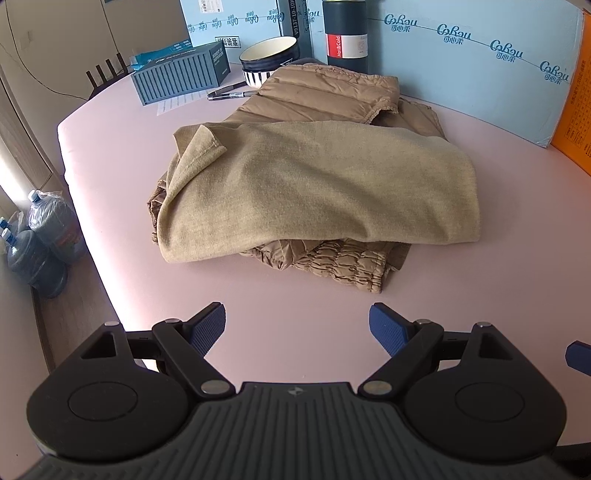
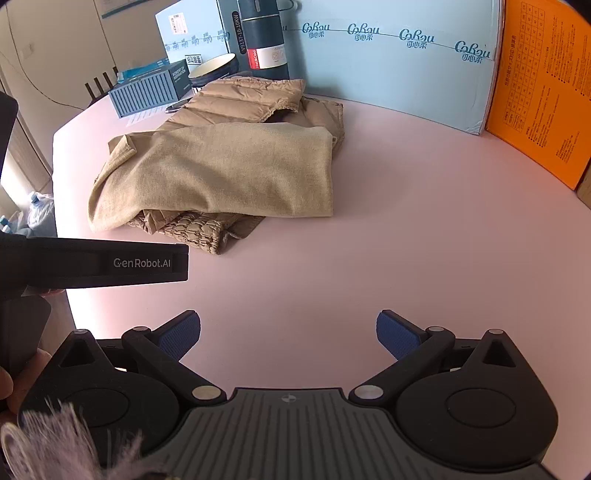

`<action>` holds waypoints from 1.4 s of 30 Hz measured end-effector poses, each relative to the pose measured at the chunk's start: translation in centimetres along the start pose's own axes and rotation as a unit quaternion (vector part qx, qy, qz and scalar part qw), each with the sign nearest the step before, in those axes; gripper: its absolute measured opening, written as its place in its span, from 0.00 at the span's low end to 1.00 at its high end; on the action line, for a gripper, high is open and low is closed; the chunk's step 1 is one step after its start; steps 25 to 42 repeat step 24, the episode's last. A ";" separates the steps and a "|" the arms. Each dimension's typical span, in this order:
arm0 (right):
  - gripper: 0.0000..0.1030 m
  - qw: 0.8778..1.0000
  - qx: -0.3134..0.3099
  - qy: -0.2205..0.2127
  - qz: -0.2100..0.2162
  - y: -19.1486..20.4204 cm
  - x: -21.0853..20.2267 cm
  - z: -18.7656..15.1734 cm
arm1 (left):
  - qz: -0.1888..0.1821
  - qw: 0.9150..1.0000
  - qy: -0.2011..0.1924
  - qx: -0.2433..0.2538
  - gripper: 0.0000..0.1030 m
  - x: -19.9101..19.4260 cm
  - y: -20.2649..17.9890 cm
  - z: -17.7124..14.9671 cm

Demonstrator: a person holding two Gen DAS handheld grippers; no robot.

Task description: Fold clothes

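A folded tan knit garment [image 1: 314,188] [image 2: 218,177] lies on top of a brown quilted puffer garment [image 1: 325,96] [image 2: 240,99] in the middle of the pink table [image 1: 295,306] [image 2: 406,221]. One corner of the knit is flipped over at its left. My left gripper [image 1: 297,326] is open, hovering near the table's front edge, short of the pile, with nothing between its blue pads. My right gripper [image 2: 288,334] is open too, to the right of the pile and back from it. The left tool's black body [image 2: 110,262] shows in the right wrist view.
Behind the clothes stand a dark flask [image 1: 345,35], a striped bowl [image 1: 269,61], a pen [image 1: 229,94] and a grey slatted box [image 1: 181,74]. Light blue cartons [image 1: 480,74] and an orange box [image 2: 543,92] wall the back and right. Water bottles [image 1: 40,236] sit on the floor left.
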State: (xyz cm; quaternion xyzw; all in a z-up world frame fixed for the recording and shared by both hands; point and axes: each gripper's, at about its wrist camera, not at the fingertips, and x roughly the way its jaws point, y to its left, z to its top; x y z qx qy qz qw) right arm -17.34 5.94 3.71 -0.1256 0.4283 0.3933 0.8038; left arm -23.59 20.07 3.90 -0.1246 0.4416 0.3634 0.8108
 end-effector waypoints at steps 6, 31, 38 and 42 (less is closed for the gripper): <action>1.00 1.000 0.008 0.005 -0.002 -0.4 0.3 0.1 | -0.004 1.000 0.004 0.007 0.81 0.5 -0.3 0.2; 1.00 0.998 0.054 0.030 -0.009 -1.5 2.5 0.6 | 0.003 1.000 0.006 0.019 0.81 1.9 0.3 1.7; 1.00 0.998 0.054 0.030 -0.009 -1.5 2.5 0.6 | 0.003 1.000 0.006 0.019 0.81 1.9 0.3 1.7; 1.00 0.998 0.054 0.030 -0.009 -1.5 2.5 0.6 | 0.003 1.000 0.006 0.019 0.81 1.9 0.3 1.7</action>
